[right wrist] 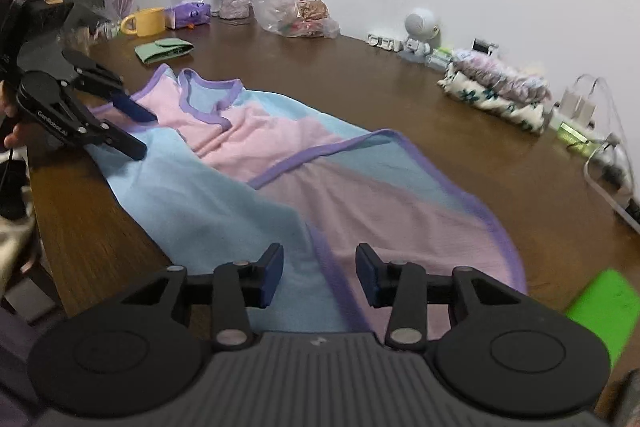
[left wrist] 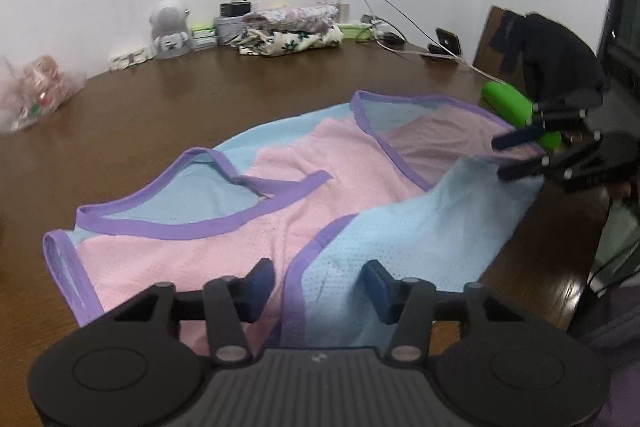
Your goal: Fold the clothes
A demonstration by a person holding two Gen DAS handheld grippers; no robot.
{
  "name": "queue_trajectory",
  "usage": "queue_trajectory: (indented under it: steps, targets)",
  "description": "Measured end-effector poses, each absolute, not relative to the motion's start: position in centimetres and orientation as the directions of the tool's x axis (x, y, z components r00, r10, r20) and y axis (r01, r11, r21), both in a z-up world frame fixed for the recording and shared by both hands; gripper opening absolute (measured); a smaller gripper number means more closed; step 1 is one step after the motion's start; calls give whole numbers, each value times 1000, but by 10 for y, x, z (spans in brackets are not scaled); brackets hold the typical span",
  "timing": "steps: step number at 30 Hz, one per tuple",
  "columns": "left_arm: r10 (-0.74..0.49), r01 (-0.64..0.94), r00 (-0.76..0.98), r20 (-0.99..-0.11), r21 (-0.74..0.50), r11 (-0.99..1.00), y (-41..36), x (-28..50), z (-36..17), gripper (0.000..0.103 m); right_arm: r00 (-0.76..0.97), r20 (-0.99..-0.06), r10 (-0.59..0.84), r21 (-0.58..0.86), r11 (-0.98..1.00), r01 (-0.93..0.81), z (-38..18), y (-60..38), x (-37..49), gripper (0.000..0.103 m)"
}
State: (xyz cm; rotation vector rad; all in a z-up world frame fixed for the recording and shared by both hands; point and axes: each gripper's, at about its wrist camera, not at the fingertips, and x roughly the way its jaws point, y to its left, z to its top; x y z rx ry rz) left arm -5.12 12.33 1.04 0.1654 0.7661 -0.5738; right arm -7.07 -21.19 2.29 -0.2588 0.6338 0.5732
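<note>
Both parted and gripping nothing, the left gripper (left wrist: 318, 281) and right gripper (right wrist: 320, 273) are hovering at frame bottom over the pink-and-blue, purple-trimmed mesh garment (left wrist: 248, 195), apparently poised to fold it.

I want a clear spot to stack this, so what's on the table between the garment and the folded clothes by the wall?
Nothing: in the right wrist view, bare brown table separates the pink and blue garment from the folded clothes.

Bare table (right wrist: 360, 75) beyond garment (right wrist: 256, 155)
</note>
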Motion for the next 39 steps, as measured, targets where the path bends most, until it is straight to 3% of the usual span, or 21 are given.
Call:
queue_trajectory:
  steps: [1, 6, 8, 10, 16, 20, 23, 28, 32, 34, 37, 39]
  targets:
    - [-431, 534, 572, -698, -82, 842, 126, -49, 11, 33, 659, -623, 422, -47, 820, -570, 20, -208, -69, 41]
    - [-454, 491, 551, -700, -169, 855, 136, -39, 15, 28, 668, -630, 397, 14, 865, -501, 12, -203, -62, 38]
    - [-447, 491, 542, -712, -162, 856, 133, -35, 14, 11, 666, -627, 404, 26, 866, -500, 11, -200, -63, 28]
    - [-438, 508, 531, -726, -141, 850, 128, -35, 13, 5, 671, -624, 400, 19, 866, -499, 10, -198, -65, 14]
    - [-404, 498, 554, -728, -99, 861, 122, -37, 18, 1, 704, -609, 367, -17, 881, -474, 12, -195, -73, 8]
    - [-380, 468, 596, -708, -79, 880, 119, -33, 24, 1, 760, -591, 270, -88, 915, -394, 13, -181, -72, 7]
    - [-312, 431, 608, -730, -26, 902, 108, -23, 19, 2, 803, -569, 175, -164, 933, -319, 10, -165, -69, 9]
    - [-257, 414, 640, -724, 43, 909, 100, -29, 18, 15, 865, -488, 117, -283, 916, -284, 3, -141, -92, 30]
    - [-246, 382, 692, -679, 55, 922, 119, -55, 32, 28, 840, -492, 228, -222, 901, -374, 9, -154, -114, 30]
    - [-282, 403, 715, -640, 49, 914, 134, -77, 41, 28, 822, -510, 255, -177, 903, -390, 10, -167, -118, 30]
    - [-349, 453, 747, -565, 49, 890, 160, -115, 47, 42, 800, -530, 282, -85, 921, -381, 11, -185, -114, 30]
    - [-369, 466, 747, -553, 40, 884, 174, -133, 41, 44, 788, -539, 297, -44, 925, -378, 11, -190, -109, 30]
